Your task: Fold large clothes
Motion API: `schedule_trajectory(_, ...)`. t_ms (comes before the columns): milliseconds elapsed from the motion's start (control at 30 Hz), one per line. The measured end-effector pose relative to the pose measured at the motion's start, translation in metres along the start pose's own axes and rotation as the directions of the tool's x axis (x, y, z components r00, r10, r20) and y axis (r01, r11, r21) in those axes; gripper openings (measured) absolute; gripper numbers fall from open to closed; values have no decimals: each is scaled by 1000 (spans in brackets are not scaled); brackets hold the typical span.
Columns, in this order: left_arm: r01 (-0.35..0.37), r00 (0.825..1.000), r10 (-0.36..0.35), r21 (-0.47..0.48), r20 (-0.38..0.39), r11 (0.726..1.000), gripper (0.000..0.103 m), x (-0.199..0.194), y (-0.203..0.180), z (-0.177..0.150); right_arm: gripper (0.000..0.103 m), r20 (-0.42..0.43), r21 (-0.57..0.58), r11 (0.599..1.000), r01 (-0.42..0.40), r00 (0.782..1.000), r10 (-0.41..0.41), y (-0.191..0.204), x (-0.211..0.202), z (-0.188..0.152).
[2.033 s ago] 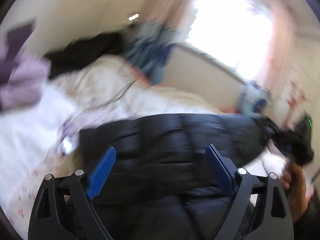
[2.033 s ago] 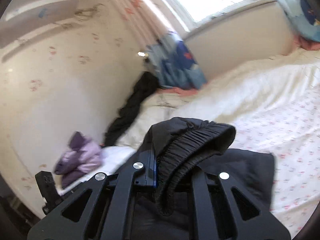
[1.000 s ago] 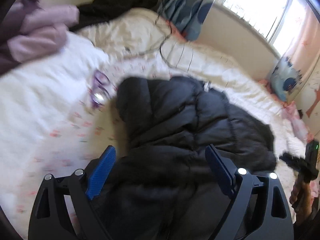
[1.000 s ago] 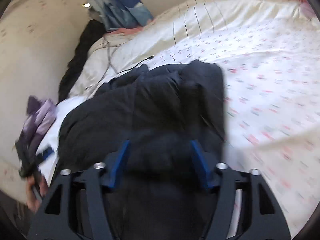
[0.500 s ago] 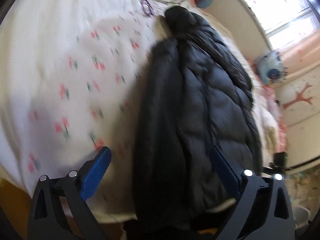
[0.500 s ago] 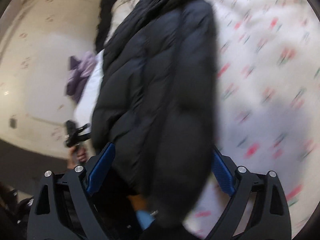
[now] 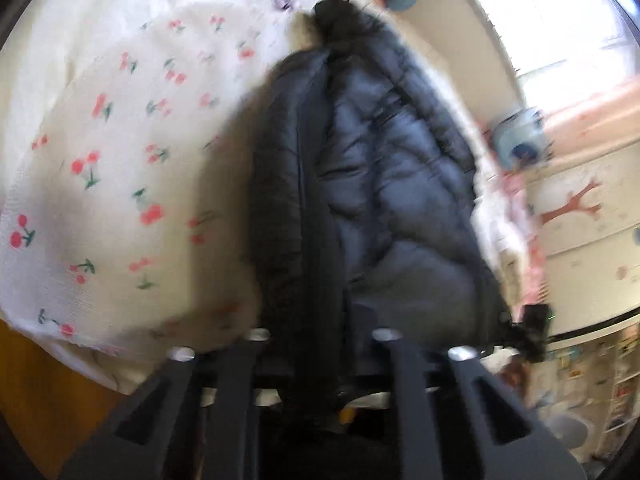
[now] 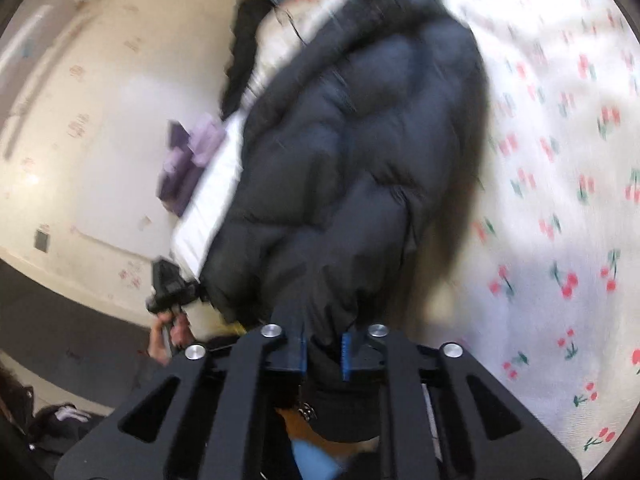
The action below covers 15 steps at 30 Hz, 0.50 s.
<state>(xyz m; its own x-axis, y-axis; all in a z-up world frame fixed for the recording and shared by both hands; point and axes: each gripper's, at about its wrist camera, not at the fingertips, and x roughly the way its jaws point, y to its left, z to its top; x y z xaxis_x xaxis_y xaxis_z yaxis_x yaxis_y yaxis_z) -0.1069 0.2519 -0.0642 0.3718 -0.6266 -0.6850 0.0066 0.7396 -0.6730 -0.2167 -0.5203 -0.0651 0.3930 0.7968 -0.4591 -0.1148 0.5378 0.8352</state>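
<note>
A large black puffer jacket (image 7: 384,184) lies lengthwise on the cherry-print bedsheet (image 7: 104,168), its near hem hanging over the bed's edge. My left gripper (image 7: 320,348) is shut on the jacket's near hem at one corner. In the right wrist view the same jacket (image 8: 360,152) runs away from me, and my right gripper (image 8: 323,350) is shut on the hem, dark fabric bunched between its blue pads (image 8: 346,354). Each gripper shows small in the other's view, the right one (image 7: 534,330) and the left one (image 8: 170,284), at the jacket's opposite hem corner.
Purple clothes (image 8: 192,156) lie on the bed near the wall. A dark garment (image 8: 244,40) and blue curtains are at the bed's far end. A bright window (image 7: 560,32) and a wall with a tree sticker (image 7: 572,204) are to the right. Wooden floor (image 7: 44,384) shows below the bed's edge.
Both grippers were open over the jacket half a second ago; now both have closed on its near hem. The right gripper had let go of a cuff earlier.
</note>
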Motion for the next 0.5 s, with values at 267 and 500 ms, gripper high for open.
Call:
schedule_trajectory(267, 209, 962, -234, 167, 142, 963, 9, -92, -99, -6, 8, 235, -121, 975, -187, 949, 211, 77, -97, 11)
schedule_trajectory(500, 268, 962, -265, 374, -59, 888, 15, -146, -109, -79, 13, 198, -185, 976, -112, 969, 149, 73, -181, -53)
